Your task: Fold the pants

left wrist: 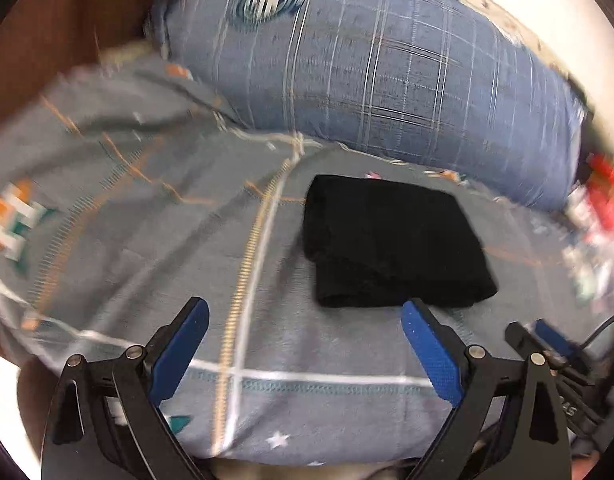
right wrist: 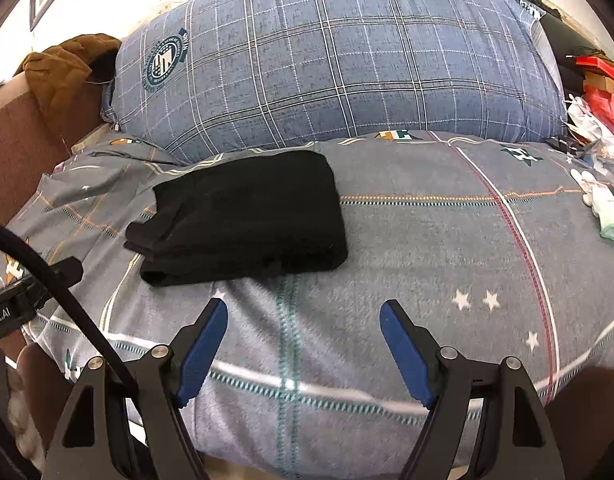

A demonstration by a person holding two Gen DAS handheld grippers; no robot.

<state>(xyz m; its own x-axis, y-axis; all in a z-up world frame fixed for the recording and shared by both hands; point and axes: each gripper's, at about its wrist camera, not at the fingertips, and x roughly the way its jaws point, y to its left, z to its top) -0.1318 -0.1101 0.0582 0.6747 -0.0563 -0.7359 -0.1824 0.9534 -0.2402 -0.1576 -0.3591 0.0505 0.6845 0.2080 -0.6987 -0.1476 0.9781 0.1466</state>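
Observation:
Black pants (left wrist: 391,240) lie folded into a compact rectangular stack on the grey patterned bedsheet (left wrist: 147,240). In the right wrist view the same pants (right wrist: 243,216) rest left of centre, just in front of the pillow. My left gripper (left wrist: 305,312) hangs open over the sheet, its right blue fingertip close to the stack's near edge, nothing between the fingers. My right gripper (right wrist: 303,316) is also open and empty, a short way in front of the stack. The right gripper's body (left wrist: 547,344) shows at the lower right of the left wrist view.
A big blue plaid pillow (right wrist: 331,64) lies right behind the pants. A brown garment (right wrist: 63,68) hangs over the wooden headboard (right wrist: 15,148) at the left. Red and white clutter (right wrist: 599,108) and a small white sock (right wrist: 603,208) sit at the right edge of the bed.

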